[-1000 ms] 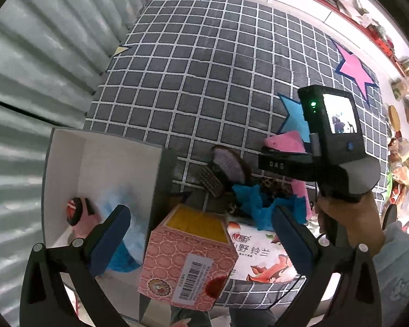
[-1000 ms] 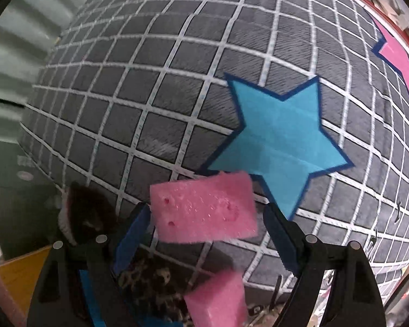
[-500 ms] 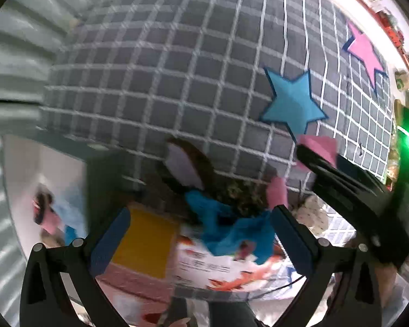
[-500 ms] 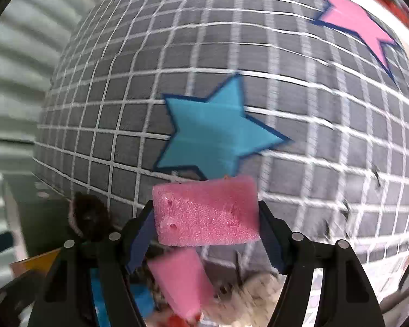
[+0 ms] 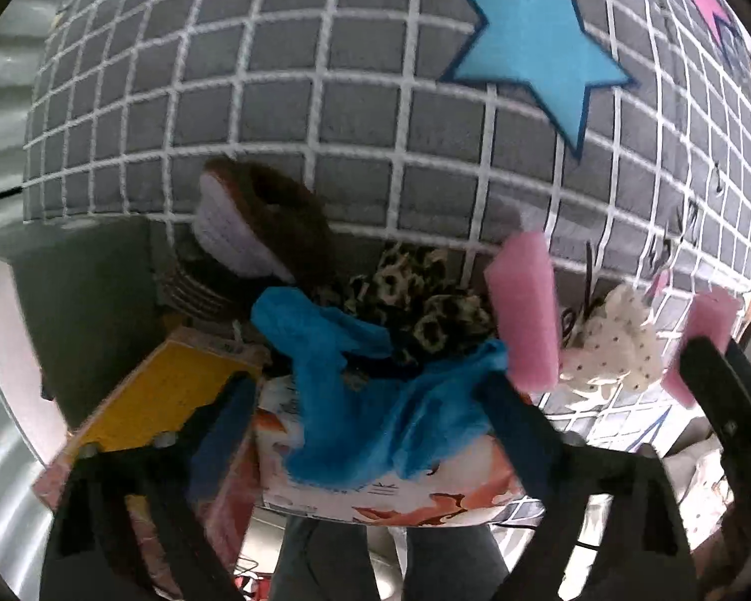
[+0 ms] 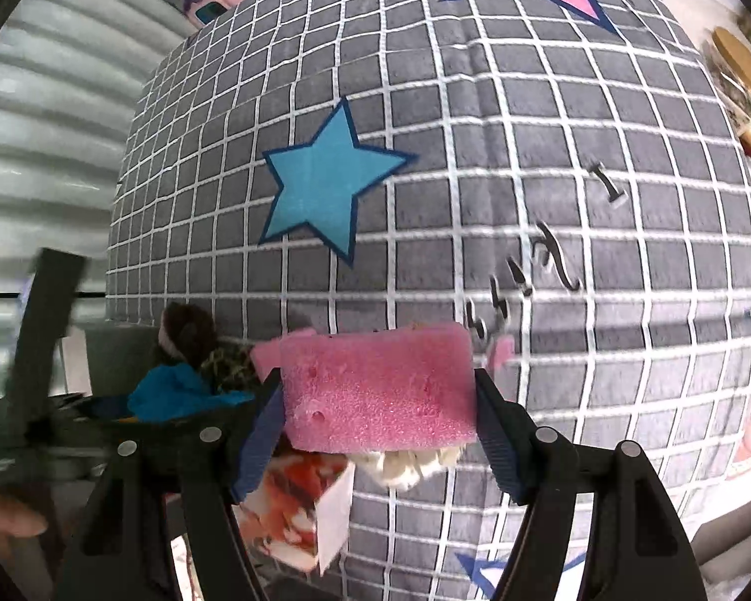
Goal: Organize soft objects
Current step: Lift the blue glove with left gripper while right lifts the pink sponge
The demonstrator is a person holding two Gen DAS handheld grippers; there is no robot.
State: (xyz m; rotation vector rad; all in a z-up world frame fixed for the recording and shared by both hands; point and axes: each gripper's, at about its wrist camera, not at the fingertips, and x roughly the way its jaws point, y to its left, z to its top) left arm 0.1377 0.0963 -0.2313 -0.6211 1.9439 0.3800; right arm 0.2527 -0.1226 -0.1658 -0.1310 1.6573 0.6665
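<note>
— Where's your right gripper (image 6: 378, 430)?
— Clamped on a pink sponge (image 6: 378, 395), above the grid blanket (image 6: 550, 200).
— And your left gripper (image 5: 370, 395)?
— Spread wide, empty, over the blue cloth (image 5: 375, 400), which lies at the blanket's near edge.

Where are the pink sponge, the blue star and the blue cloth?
Pink foam sponge block (image 6: 378, 393), right wrist view, middle of its front face.
Blue star patch (image 5: 530, 45), left wrist view, centre of the star.
Crumpled blue cloth (image 5: 375, 410), left wrist view, middle of the folds.
</note>
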